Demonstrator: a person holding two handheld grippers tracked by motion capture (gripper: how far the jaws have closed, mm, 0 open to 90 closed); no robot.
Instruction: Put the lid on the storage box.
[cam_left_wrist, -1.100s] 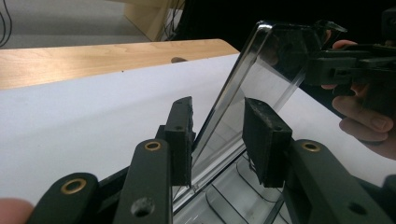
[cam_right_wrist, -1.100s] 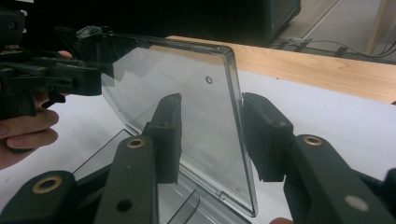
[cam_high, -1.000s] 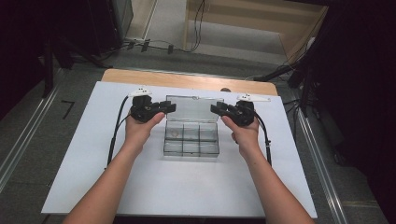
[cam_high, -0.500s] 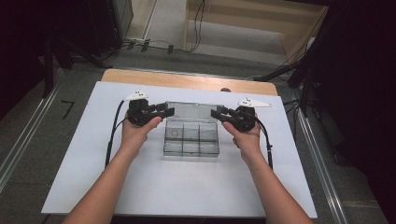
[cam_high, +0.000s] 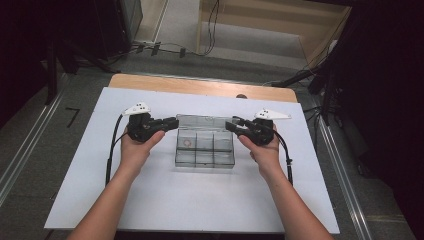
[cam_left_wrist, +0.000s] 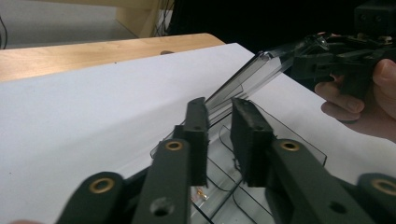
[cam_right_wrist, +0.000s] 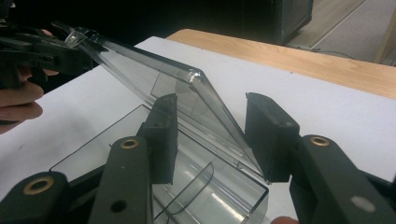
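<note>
Box on table — centred

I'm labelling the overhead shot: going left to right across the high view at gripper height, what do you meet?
Left cable → left gripper → clear box with raised lid → right gripper → right cable, all on the white table.

Clear compartment box, lid raised, seemingly mid-table

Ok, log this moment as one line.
box: on table | lid: raised | left claw: astride lid edge, just closing | right claw: open around lid
</note>
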